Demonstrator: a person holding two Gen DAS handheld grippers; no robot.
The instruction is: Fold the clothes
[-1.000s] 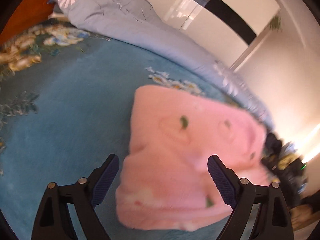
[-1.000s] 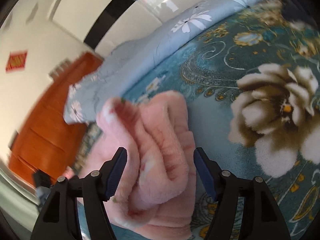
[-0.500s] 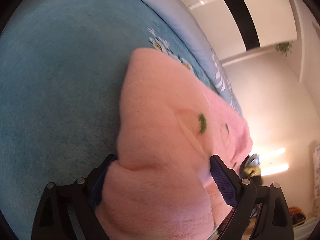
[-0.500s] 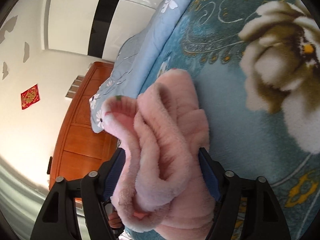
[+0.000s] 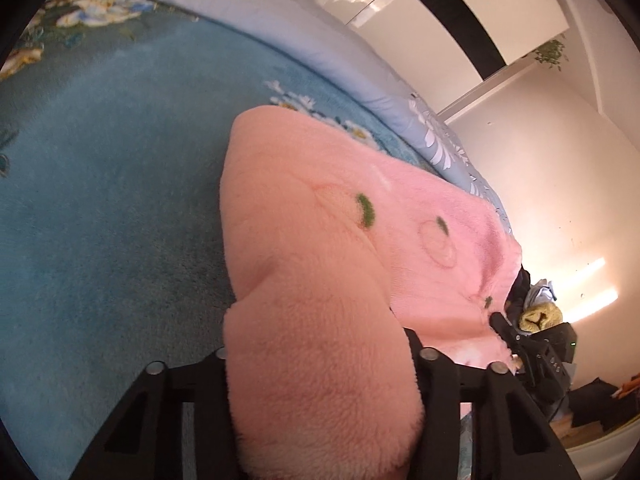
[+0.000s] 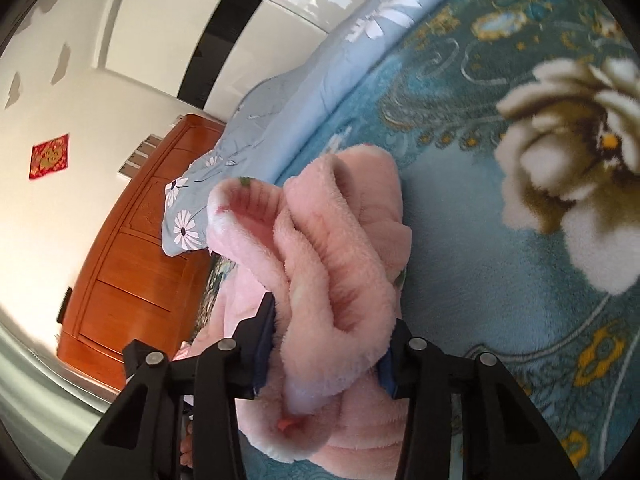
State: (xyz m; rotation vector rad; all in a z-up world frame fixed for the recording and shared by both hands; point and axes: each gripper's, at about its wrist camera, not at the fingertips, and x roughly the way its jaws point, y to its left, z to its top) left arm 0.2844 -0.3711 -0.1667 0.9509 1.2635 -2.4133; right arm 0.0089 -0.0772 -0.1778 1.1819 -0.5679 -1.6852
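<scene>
A pink fleece garment [image 5: 340, 220] with small green marks lies bunched on a teal flowered bed blanket [image 5: 100, 200]. My left gripper [image 5: 320, 344] has a thick fold of it bulging up between its jaws, which are closing; the fleece hides the pads. In the right wrist view the other end of the garment [image 6: 340, 232] is gathered into rolled folds. My right gripper [image 6: 330, 332] is also closing, and its blue pads [image 6: 266, 320] press into that bundle from both sides.
A pale blue daisy quilt [image 5: 280, 20] runs along the far side of the bed. A wooden headboard [image 6: 132, 260] stands behind it. Past the garment's far edge lie dark items and a yellow cloth [image 5: 540, 316]. The blanket [image 6: 500, 280] spreads to the right.
Both grippers have moved in over the pink garment and narrowed their jaws from wide apart to pinching its folds. The fleece now bulges between the left fingers.
</scene>
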